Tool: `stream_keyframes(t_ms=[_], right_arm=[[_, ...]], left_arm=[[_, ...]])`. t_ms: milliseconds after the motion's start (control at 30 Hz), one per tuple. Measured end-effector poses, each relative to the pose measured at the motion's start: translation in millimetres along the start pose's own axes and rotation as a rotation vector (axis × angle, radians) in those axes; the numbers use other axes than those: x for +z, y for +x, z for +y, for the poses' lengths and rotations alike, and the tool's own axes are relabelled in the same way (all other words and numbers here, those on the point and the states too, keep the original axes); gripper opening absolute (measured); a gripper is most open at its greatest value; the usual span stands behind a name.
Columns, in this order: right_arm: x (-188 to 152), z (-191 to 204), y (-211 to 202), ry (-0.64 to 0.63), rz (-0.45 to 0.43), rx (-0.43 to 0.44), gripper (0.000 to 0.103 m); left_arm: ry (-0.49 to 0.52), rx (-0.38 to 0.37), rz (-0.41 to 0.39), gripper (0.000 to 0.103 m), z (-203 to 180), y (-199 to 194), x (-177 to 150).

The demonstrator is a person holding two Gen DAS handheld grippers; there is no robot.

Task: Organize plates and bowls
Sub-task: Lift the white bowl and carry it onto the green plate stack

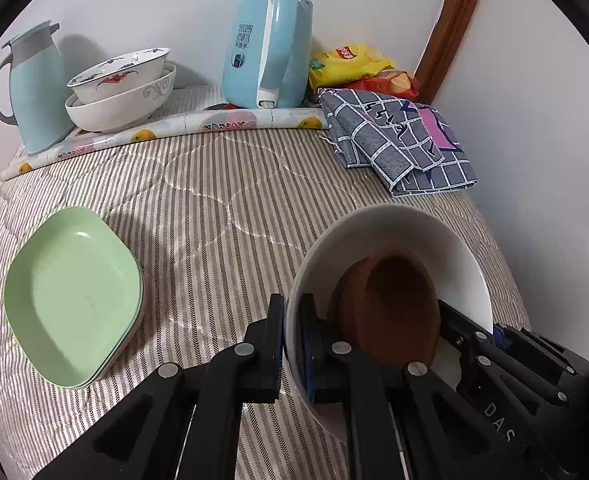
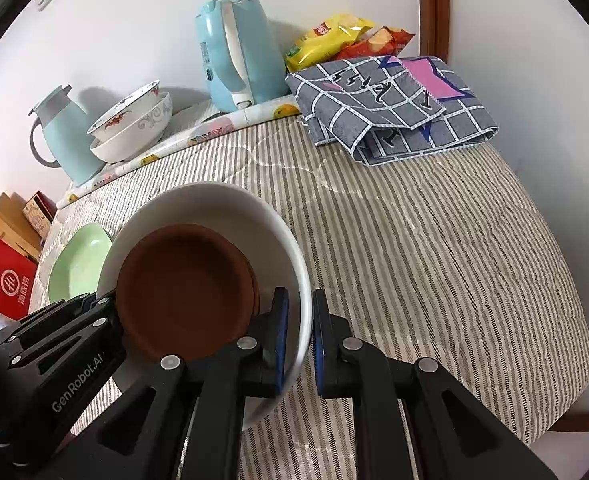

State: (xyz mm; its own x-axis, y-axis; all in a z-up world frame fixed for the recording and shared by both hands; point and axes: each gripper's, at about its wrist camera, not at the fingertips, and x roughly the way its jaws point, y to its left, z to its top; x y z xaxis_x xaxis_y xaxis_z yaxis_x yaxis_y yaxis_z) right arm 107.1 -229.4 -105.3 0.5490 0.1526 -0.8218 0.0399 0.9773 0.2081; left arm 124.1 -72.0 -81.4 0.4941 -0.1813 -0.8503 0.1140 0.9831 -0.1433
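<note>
A white bowl (image 1: 394, 236) with brown dishes (image 1: 394, 308) nested inside is held between both grippers, just above the striped cloth. My left gripper (image 1: 292, 316) is shut on its left rim. My right gripper (image 2: 298, 320) is shut on its right rim (image 2: 294, 256); the brown dishes (image 2: 186, 292) show inside. A stack of green plates (image 1: 74, 296) lies at the left, also seen in the right wrist view (image 2: 80, 260). Two stacked patterned bowls (image 1: 122, 88) stand at the back left, also in the right wrist view (image 2: 134, 124).
A blue jug (image 1: 34, 88) and a blue kettle (image 1: 266, 48) stand at the back by the wall. A folded checked cloth (image 1: 398, 140) and snack bags (image 1: 354, 64) lie at the back right. Boxes (image 2: 10, 264) sit beyond the table's left edge.
</note>
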Motion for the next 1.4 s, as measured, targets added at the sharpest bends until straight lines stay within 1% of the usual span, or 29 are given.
stream_keyframes(t_ms=[700, 1033, 1400], right_arm=[[12, 18, -5, -0.025, -0.021, 0.009, 0.011], [20, 36, -9, -0.057, -0.031, 0.019, 0.011], [23, 59, -5, -0.093, -0.023, 0.039, 0.011]], left_arm=[[-0.009, 0.008, -0.028, 0.008, 15, -14, 13], [-0.025, 0.018, -0.050, 0.008, 31, -23, 17], [-0.059, 0.035, -0.054, 0.008, 54, -29, 20]])
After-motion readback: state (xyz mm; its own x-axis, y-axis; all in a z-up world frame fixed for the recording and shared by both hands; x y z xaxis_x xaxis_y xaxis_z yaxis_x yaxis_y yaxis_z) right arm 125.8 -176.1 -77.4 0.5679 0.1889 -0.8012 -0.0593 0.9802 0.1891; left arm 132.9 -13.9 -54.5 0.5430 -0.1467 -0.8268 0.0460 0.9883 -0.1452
